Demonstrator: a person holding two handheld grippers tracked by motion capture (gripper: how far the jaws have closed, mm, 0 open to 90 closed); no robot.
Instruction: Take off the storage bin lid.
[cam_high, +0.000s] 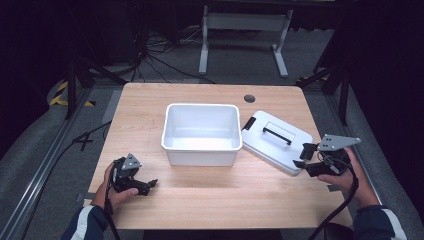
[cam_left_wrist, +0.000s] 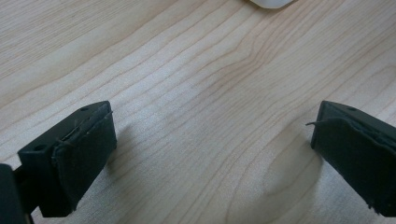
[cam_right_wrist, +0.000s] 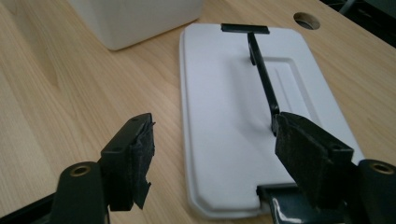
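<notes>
So here's where we stand, using the white tub (cam_high: 201, 134) in the middle of the wooden table (cam_high: 210, 200) as our reference. The white lid (cam_high: 276, 141) lies flat on the table just to the right of the tub, black handle (cam_high: 277, 135) facing up, with a black latch (cam_high: 248, 123) at the end nearest the tub. Our right gripper (cam_high: 301, 156) sits at the lid's far end from the tub, jaws spread apart and not pressing on anything. In the right gripper view (cam_right_wrist: 212, 140) the lid's near end lies between the jaws, with the handle running away from us toward the tub. Our left gripper (cam_high: 150, 185) rests well off to the tub's front-left, low over bare wood, jaws wide apart too. The left gripper view (cam_left_wrist: 212, 135) shows wood grain between the pads and a sliver of the tub at the top.
</notes>
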